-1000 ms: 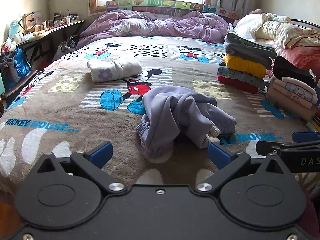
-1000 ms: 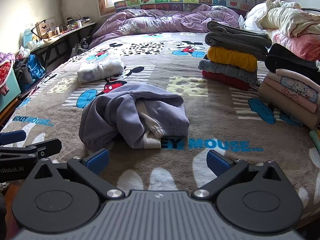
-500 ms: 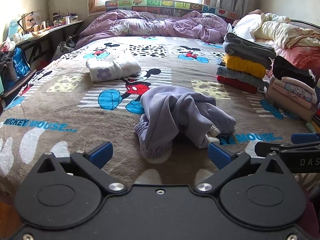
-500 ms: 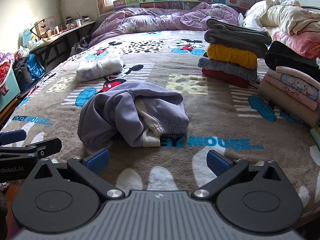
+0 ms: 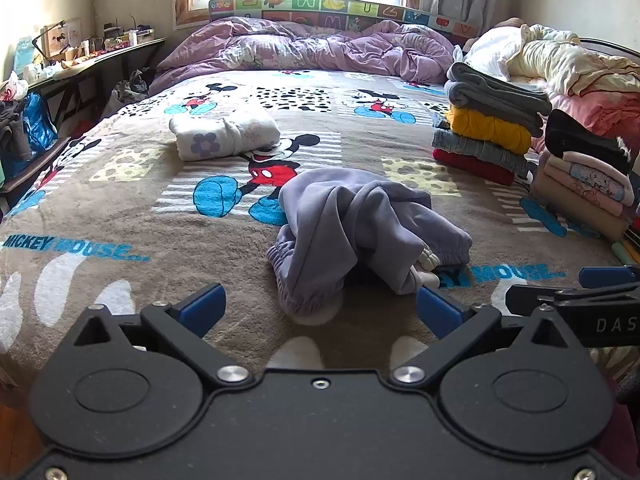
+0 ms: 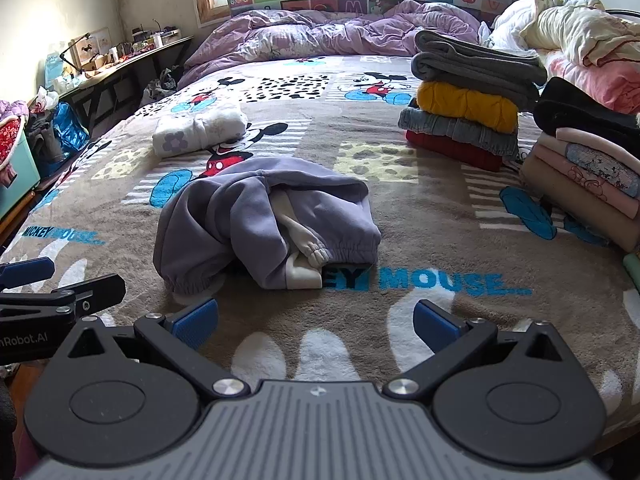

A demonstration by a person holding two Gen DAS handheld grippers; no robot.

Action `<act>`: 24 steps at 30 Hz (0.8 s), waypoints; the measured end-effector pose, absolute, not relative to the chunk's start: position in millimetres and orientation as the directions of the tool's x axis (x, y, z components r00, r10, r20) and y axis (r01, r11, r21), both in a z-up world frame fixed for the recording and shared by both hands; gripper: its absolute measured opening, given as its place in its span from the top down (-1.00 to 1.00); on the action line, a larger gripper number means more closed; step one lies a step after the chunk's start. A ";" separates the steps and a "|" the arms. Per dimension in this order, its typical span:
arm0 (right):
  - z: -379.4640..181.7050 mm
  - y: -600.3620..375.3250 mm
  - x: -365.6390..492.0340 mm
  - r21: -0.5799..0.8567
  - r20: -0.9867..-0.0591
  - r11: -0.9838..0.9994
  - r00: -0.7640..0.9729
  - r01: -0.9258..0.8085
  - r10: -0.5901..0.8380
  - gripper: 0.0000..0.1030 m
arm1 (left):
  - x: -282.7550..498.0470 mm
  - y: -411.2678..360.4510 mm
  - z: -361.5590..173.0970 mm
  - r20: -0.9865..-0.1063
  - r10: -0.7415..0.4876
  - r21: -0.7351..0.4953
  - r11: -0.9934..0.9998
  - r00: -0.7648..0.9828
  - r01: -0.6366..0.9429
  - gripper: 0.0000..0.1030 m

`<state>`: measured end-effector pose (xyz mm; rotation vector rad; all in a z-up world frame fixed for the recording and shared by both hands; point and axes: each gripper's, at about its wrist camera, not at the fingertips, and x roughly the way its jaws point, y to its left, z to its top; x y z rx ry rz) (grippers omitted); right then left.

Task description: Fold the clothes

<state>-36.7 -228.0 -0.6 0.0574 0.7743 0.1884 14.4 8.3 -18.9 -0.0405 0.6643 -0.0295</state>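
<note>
A crumpled lavender sweatsuit [image 5: 360,232] with white lining lies in a heap on the Mickey Mouse blanket [image 5: 120,216]; it also shows in the right wrist view [image 6: 260,220]. My left gripper [image 5: 320,310] is open and empty, just short of the heap's near cuff. My right gripper [image 6: 316,320] is open and empty, a little in front of the heap and to its right. Each gripper shows at the edge of the other's view: the right one [image 5: 580,292] and the left one [image 6: 60,292].
A folded white floral garment [image 5: 224,136] lies further back on the left. Two stacks of folded clothes [image 5: 488,128] [image 5: 584,184] stand on the right. A rumpled purple duvet [image 5: 312,48] fills the bed's head. A cluttered desk [image 5: 80,56] runs along the left wall.
Both grippers have drifted slightly forward toward the heap; the clothes have not moved and both grippers stay open.
</note>
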 end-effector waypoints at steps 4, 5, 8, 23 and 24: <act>-1.6 -226.8 -35.7 0.120 -0.691 0.982 0.697 -0.149 0.190 -1.00 | 16.1 8.3 -20.0 -0.616 -0.042 -0.049 0.999 0.786 0.015 -1.00; -1.8 -226.7 -35.3 0.120 -0.692 0.981 0.697 -0.149 0.191 -1.00 | 16.5 8.1 -20.4 -0.617 -0.042 -0.049 0.999 0.786 0.015 -1.00; -3.1 -227.1 -33.9 0.121 -0.694 0.981 0.695 -0.149 0.191 -1.00 | 17.8 7.7 -21.8 -0.619 -0.043 -0.049 0.999 0.784 0.017 -1.00; -19.0 -233.4 -19.2 0.127 -0.719 0.984 0.672 -0.127 0.179 -1.00 | 34.7 4.5 -37.6 -0.645 -0.062 -0.049 0.998 0.762 0.040 -1.00; -20.7 -234.3 -17.3 0.128 -0.721 0.984 0.670 -0.124 0.179 -1.00 | 36.6 4.5 -40.1 -0.650 -0.068 -0.051 0.998 0.757 0.046 -1.00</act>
